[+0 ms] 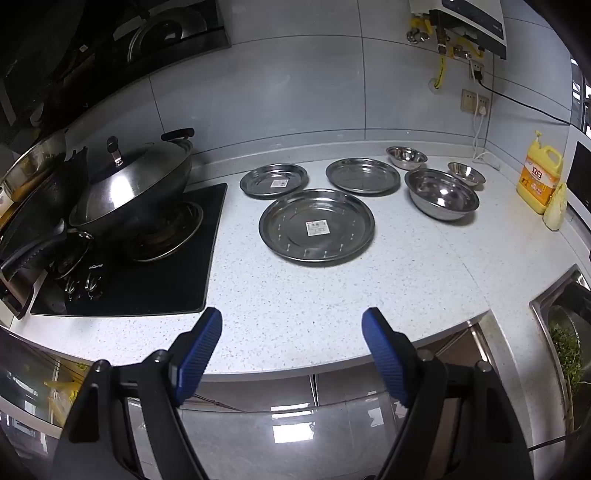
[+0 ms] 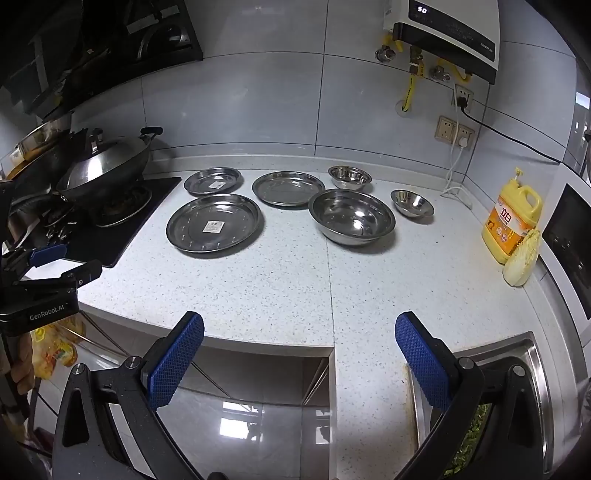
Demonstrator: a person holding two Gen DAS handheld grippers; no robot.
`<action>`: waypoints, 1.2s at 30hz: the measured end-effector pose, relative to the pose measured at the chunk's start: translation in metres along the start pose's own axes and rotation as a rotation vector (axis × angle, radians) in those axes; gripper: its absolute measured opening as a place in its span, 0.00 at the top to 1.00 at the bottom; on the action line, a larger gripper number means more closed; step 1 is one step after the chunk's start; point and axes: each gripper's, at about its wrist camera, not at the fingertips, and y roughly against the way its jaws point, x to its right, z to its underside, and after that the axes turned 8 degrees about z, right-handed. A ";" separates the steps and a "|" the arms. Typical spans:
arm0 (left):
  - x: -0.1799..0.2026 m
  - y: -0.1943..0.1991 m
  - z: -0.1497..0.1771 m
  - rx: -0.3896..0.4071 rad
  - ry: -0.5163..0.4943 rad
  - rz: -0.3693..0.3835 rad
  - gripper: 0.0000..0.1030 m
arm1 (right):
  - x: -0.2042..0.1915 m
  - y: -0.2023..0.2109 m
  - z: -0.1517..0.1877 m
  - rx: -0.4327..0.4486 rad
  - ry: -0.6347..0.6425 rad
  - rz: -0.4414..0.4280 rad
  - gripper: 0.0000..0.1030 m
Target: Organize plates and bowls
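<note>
Both tools, the left tool (image 1: 291, 325) and the right tool (image 2: 299, 328), hang spread wide and empty over the tabletop's (image 2: 295, 288) front edge. Toward the back edge lie three steel plates: a large plate (image 2: 215, 223) nearest, a small plate (image 2: 213, 181) behind it by the stove (image 2: 122, 229), a third plate (image 2: 288, 188) beside. Right of them sit a big bowl (image 2: 351, 216) and two small bowls (image 2: 349, 176) (image 2: 412, 202).

"GenRobot.AI" on the left gripper (image 2: 55, 258); "50" on the wall-mounted water heater (image 2: 443, 33).
</note>
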 end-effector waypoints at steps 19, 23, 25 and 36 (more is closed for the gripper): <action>-0.008 0.004 0.003 0.003 0.007 0.005 0.24 | -0.012 0.000 -0.003 -0.001 -0.001 0.005 0.01; -0.014 0.004 0.005 0.000 0.013 0.007 0.24 | -0.015 -0.001 -0.002 -0.001 0.001 0.005 0.01; -0.016 0.004 0.006 0.000 0.015 0.007 0.24 | -0.015 -0.001 -0.001 -0.001 0.002 0.006 0.01; -0.022 0.002 0.008 -0.001 0.018 0.010 0.24 | -0.024 -0.001 -0.004 0.002 0.006 0.007 0.01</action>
